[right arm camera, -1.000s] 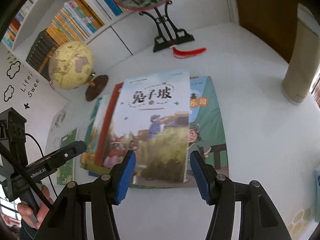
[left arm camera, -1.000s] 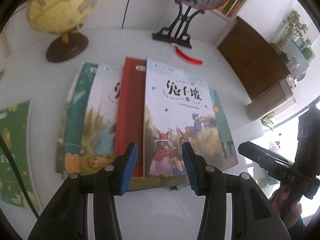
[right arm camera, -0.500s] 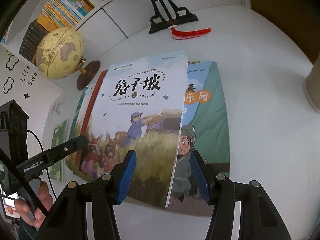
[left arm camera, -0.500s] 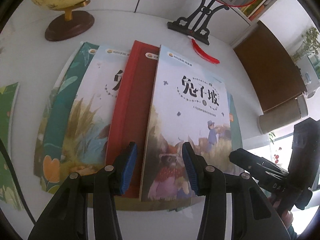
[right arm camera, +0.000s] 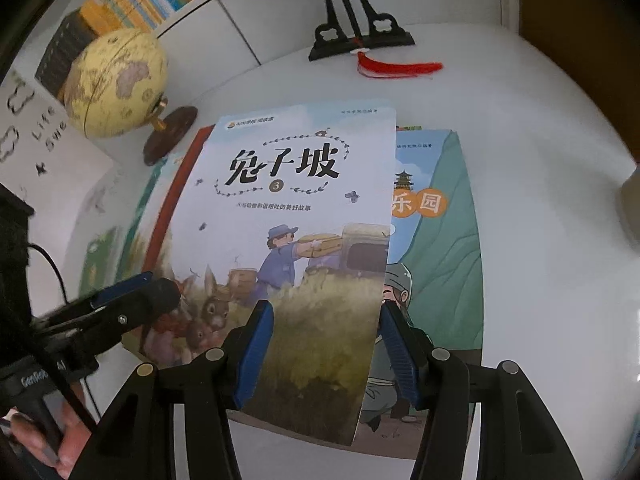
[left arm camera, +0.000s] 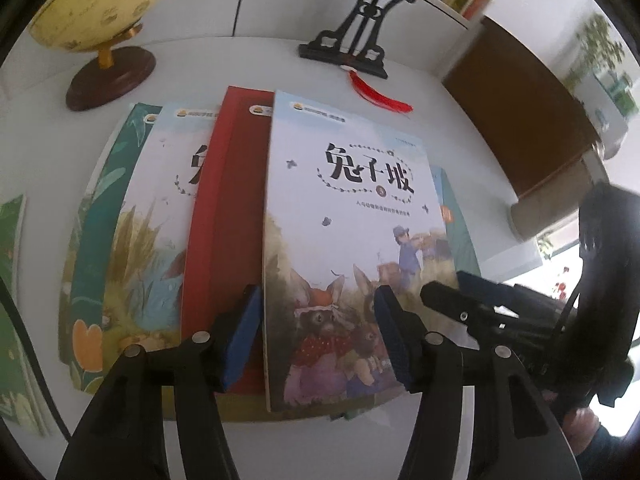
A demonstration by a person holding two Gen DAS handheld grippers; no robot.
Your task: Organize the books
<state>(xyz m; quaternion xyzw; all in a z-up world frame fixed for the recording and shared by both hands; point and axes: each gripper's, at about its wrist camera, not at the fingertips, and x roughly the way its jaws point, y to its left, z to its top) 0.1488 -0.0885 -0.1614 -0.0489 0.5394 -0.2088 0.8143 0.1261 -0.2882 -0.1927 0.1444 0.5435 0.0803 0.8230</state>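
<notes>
Left wrist view: left gripper (left arm camera: 318,330) is seen with jaws apart, nothing held, over the lower edge of the thin pale-blue paperback picture book (left arm camera: 352,240) at frame centre. That book lies topmost on a fanned spread of books on the white table (left arm camera: 224,60); a red-covered book (left arm camera: 228,216) lies just left under it. Yellow globe on a wooden base (left arm camera: 100,4) sits upper left. Judged light, floppy, glossy-slick; best pinched at a free edge.

Right wrist view: right gripper (right arm camera: 326,350) is likewise released, straddling the same book's lower right corner. Title reads "兔子坡", numbered 3. The teal book (right arm camera: 440,240) beneath shows "乐园". "GenRobot" is partly legible lower left.
</notes>
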